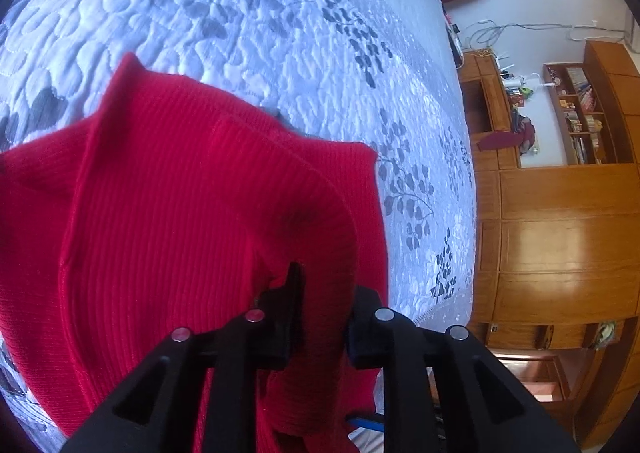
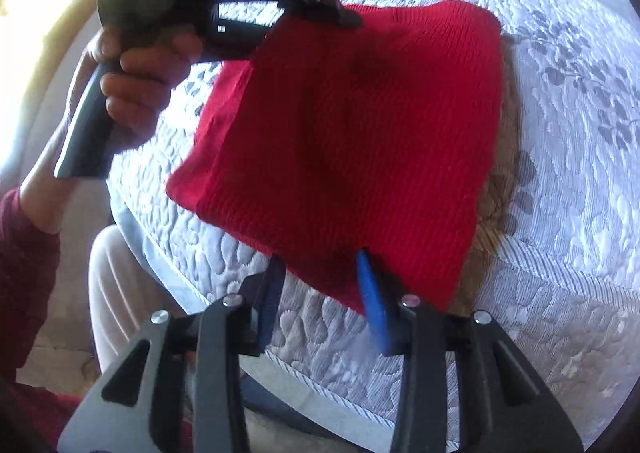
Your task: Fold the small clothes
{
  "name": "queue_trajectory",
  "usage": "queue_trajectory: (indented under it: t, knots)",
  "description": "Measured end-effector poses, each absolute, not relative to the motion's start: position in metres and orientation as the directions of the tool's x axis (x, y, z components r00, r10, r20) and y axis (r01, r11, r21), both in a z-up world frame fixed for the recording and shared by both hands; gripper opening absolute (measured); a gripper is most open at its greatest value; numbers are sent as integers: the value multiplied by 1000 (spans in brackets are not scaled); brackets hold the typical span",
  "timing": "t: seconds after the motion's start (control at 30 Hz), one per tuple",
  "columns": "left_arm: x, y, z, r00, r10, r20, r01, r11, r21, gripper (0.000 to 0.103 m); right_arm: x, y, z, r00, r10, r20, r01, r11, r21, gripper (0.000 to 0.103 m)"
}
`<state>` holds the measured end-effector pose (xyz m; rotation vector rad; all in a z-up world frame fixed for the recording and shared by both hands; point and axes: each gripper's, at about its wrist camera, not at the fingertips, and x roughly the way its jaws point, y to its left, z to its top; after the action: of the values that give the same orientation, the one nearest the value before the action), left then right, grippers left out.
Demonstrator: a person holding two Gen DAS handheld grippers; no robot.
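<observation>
Left hand-held gripper pinches red knit garment; right hand-held gripper spread at its edge.

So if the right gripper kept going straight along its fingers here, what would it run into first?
The right gripper is open, with the near edge of the red knit garment already at its fingertips. Going straight on, it would probably push further into that cloth first, with the quilted bed cover behind it. Depth is hard to judge.
</observation>
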<state>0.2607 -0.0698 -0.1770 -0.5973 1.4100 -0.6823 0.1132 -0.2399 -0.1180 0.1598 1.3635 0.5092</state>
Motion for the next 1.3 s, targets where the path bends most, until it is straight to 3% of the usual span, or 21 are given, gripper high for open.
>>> queue_trajectory:
  t: [0.1, 0.2, 0.27, 0.3, 0.33, 0.5, 0.8, 0.9, 0.93, 1.07, 1.3]
  knots:
    - [249, -79, -156, 73, -741, -668, 209, 666, -716, 18, 117, -246, -115, 131, 432, -892, -245, 887, 393, 39]
    - [247, -79, -163, 83, -625, -776, 224, 770, -597, 20, 119, -249, -113, 145, 428, -892, -243, 890, 387, 39]
    - [248, -68, -174, 79, -589, -804, 169, 803, -572, 49, 115, -244, -105, 172, 423, -890, -272, 888, 370, 45]
    - [249, -62, -178, 75, -593, -802, 140, 802, -580, 55, 113, -240, -101, 186, 417, -890, -292, 888, 355, 52]
    - [249, -57, -180, 76, -605, -792, 120, 794, -596, 58, 110, -233, -96, 206, 403, -892, -326, 887, 326, 66]
    - [247, -38, -183, 56, -649, -759, 64, 761, -646, 58, 97, -191, -80, 261, 328, -908, -503, 849, 163, 73]
    - [246, -32, -171, 20, -599, -800, 75, 799, -596, 65, 87, -150, -99, 231, 262, -937, -624, 779, 64, 73]
    - [243, -29, -168, 15, -596, -803, 79, 801, -594, 65, 91, -141, -108, 232, 221, -947, -634, 773, 25, 59]
    - [243, -29, -166, 13, -598, -801, 84, 799, -595, 65, 94, -141, -113, 231, 203, -952, -633, 774, 11, 46]
    - [243, -30, -163, 9, -603, -798, 92, 795, -600, 67, 103, -151, -116, 220, 208, -953, -606, 794, 33, 18]
    - [245, -44, -170, -20, -622, -783, 57, 781, -622, 72, 121, -214, -77, 223, 467, -856, -429, 835, 344, 13]
